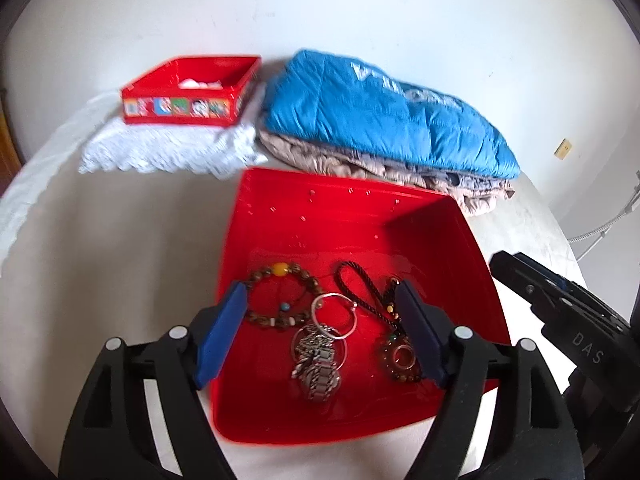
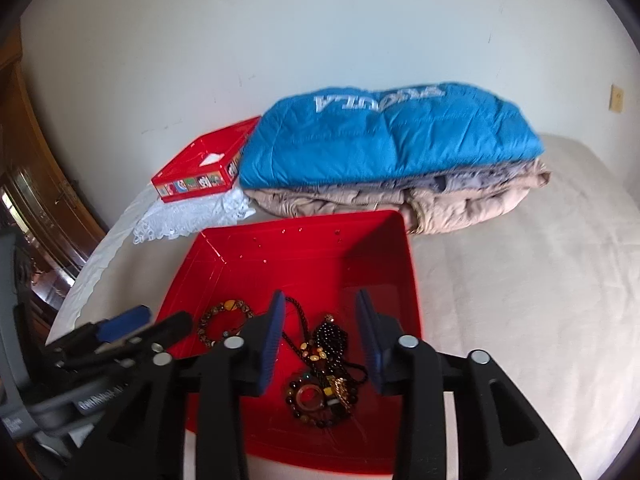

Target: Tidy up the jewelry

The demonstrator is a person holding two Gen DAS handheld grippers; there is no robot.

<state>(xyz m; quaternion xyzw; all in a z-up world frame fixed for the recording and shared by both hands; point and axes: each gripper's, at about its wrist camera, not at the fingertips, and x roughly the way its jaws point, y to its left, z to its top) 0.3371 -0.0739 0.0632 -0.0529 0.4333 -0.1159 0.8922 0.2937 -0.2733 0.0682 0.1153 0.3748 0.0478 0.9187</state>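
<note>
A large red tray lies on the bed and holds jewelry: a brown bead bracelet with a yellow bead, silver rings and a metal watch, a dark cord, and a tangle of dark bead strings. My left gripper is open above the silver rings, empty. My right gripper is open above the bead tangle, empty. A small red box stands at the back left.
The small red box sits on a white lace cloth. Folded blue and beige quilts lie behind the tray against the white wall. A wooden cabinet stands at the left. Beige bedding spreads to the right.
</note>
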